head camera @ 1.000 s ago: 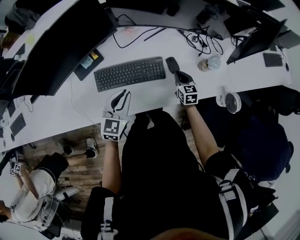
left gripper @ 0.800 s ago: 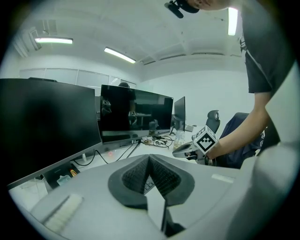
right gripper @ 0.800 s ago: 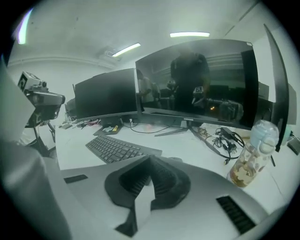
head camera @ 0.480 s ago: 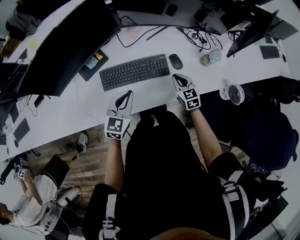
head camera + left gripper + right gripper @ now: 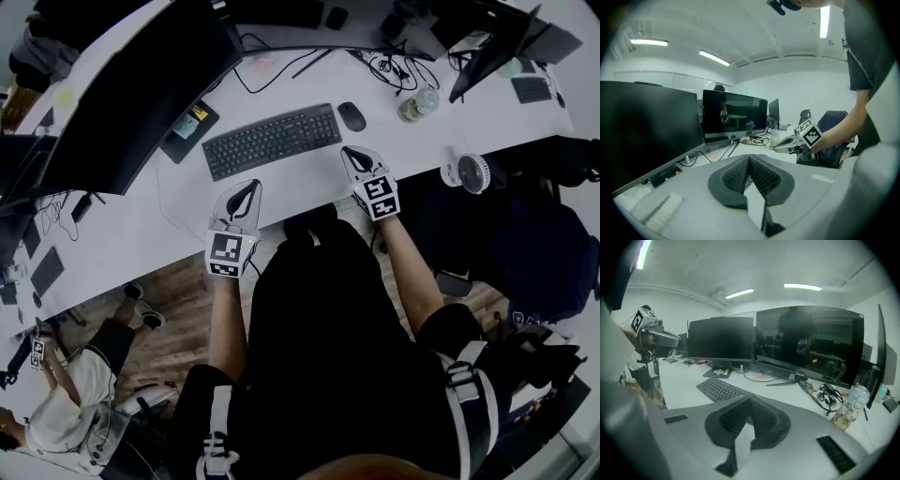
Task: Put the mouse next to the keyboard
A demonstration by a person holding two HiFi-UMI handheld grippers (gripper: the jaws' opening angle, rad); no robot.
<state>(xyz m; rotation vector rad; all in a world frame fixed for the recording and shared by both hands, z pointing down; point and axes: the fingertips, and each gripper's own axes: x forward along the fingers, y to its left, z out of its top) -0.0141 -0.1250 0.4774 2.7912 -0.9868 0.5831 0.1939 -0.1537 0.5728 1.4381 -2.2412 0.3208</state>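
A black mouse (image 5: 352,116) lies on the white desk (image 5: 141,220) just off the right end of the black keyboard (image 5: 272,141), nothing touching it. My right gripper (image 5: 350,153) hovers near the desk's front edge, a little short of the mouse, shut and empty. The left gripper (image 5: 247,187) hangs in front of the keyboard's middle, also shut with nothing held. In the right gripper view the closed jaws (image 5: 749,402) point over the keyboard (image 5: 719,389). The left gripper view shows closed pads (image 5: 750,161) and the right gripper (image 5: 787,143) beyond.
Large dark monitors (image 5: 131,84) stand behind the keyboard. A clear bottle (image 5: 418,102), tangled cables (image 5: 394,67) and a laptop (image 5: 492,56) sit at the back right. A small fan (image 5: 466,172) is at the desk's right edge. Another person (image 5: 66,403) sits lower left.
The right gripper has drawn back from the mouse toward the desk's front edge, leaving the mouse beside the keyboard. The left gripper shifted slightly and its jaws closed.
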